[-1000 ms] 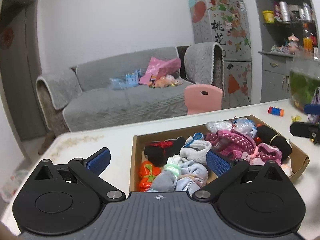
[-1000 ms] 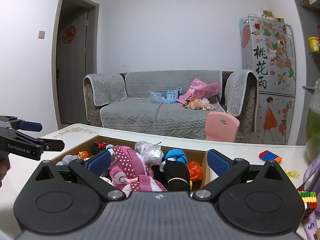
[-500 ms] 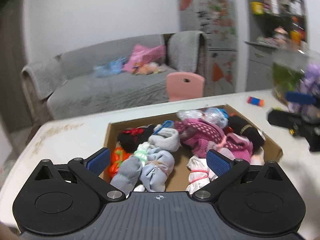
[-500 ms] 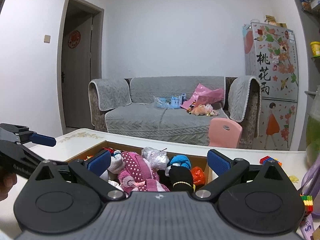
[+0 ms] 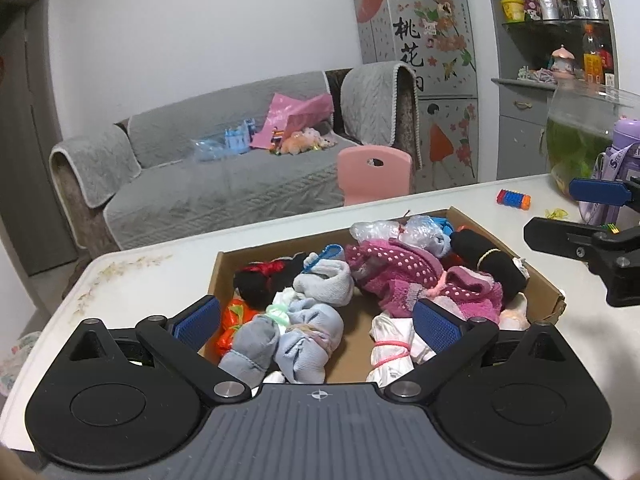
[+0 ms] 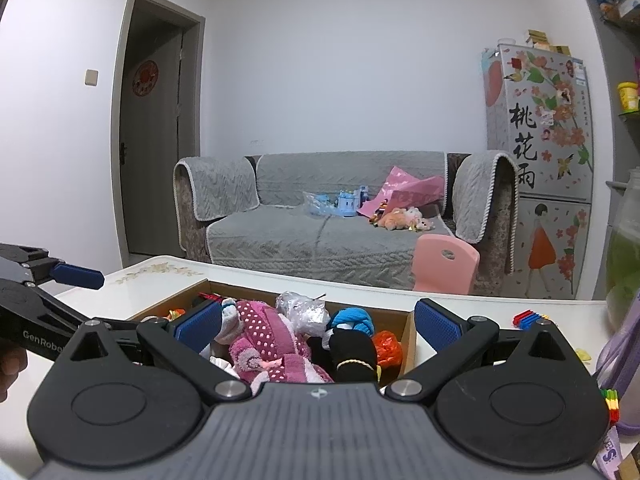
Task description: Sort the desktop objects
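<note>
White desk (image 5: 160, 280), broad and mostly bare around the load. On it, cardboard box (image 5: 548, 288), shallow, crowded with rolled sock bundles: pink dotted pair (image 5: 396, 272) mid-box, black roll (image 5: 488, 264) toward the far right corner, grey rolls (image 5: 280, 340) nearest the left camera. Well apart on the desk beyond the box, a small block toy (image 5: 513, 199). Left gripper (image 5: 316, 324) over the near edge of the box, fingers spread wide, nothing between them. Right gripper (image 6: 318, 326) likewise spread wide and empty, over the box's right end. Compared with half a second ago: left view swung back, steadied, settled slightly higher; right view barely shifted. Probably lining up on a bundle, though which one cannot be told.
</note>
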The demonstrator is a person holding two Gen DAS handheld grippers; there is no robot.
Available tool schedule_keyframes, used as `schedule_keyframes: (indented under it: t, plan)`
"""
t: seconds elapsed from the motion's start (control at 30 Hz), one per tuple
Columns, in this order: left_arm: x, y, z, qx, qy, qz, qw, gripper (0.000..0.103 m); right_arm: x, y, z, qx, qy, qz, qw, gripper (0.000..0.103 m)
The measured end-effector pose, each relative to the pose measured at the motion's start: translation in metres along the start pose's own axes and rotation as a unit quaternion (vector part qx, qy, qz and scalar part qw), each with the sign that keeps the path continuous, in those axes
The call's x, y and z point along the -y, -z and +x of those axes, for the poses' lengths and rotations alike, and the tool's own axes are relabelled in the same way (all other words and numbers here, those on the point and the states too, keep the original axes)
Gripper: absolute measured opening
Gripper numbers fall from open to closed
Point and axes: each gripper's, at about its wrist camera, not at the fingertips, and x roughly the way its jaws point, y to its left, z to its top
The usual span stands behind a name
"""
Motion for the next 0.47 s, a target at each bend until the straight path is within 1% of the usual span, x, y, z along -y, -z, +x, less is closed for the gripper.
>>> schedule_keyframes:
  t: [0.1, 0.33, 0.47]
  plan:
    - [-0.0002, 0.0003, -0.0004, -0.002, 0.000, 0.002, 1.0000, 0.103, -0.0015, 0.0011, 0.0003, -0.002, -0.001, -0.001, 1.000, 0.102]
    - [0.0074, 0.0024, -0.0067, 0.006, -0.017, 0.022, 0.9996, 0.102, -0.0023, 0.0018, 0.0003, -0.003, 0.002, -0.003, 1.000, 0.102]
    - [0.0087, 0.0020, -0.0084, 0.011, -0.007, 0.026, 0.9996, 0.102, -0.0014, 0.0026, 0.0001, -0.004, 0.003, -0.002, 1.000, 0.102]
